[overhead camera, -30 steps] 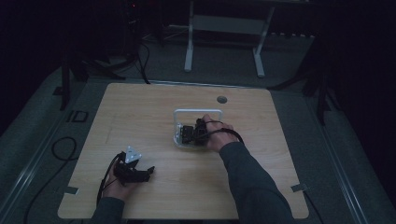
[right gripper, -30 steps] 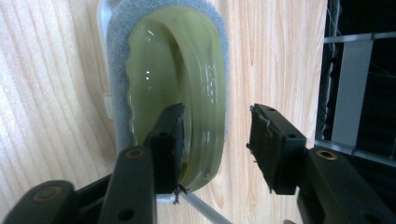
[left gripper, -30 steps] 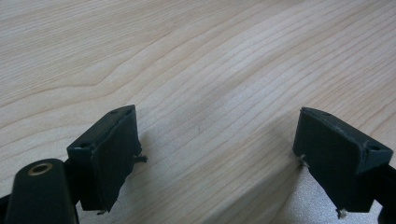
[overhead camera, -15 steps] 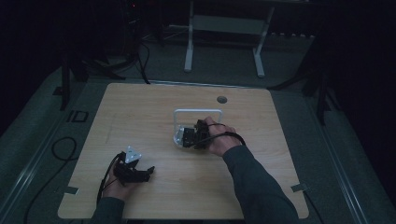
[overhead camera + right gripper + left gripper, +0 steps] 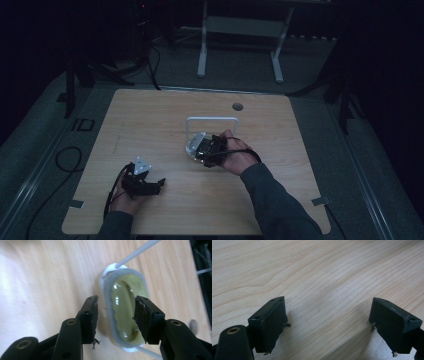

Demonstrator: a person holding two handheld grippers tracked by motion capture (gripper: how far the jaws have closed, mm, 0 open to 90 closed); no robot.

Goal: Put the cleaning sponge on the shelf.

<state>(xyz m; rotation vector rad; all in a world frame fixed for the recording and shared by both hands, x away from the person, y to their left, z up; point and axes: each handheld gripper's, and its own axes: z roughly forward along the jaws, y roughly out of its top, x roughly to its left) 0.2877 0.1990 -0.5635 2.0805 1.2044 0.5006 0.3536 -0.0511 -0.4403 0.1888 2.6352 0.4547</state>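
At mid-bench (image 5: 280, 125), my right claw (image 5: 115, 315) has shifted slightly toward me—jaws parted astride the grey-rimmed lens (image 5: 125, 312) on its white wire stand (image 5: 212, 120), likely pre-grasp. Left claw (image 5: 329, 325) stays released.

The left claw (image 5: 150, 186) sits low at the near left of the desk (image 5: 150, 120), gripped from behind by the left hand (image 5: 121, 202), its grey three-cornered plate facing up and its cable looping back past the wrist. In the left gripper view its jaws stand wide apart with nothing between them. The right claw (image 5: 199, 148) reaches toward the middle, held by the right hand (image 5: 235, 159) on a dark-sleeved forearm angled in from the lower right. In the right gripper view its jaws are parted
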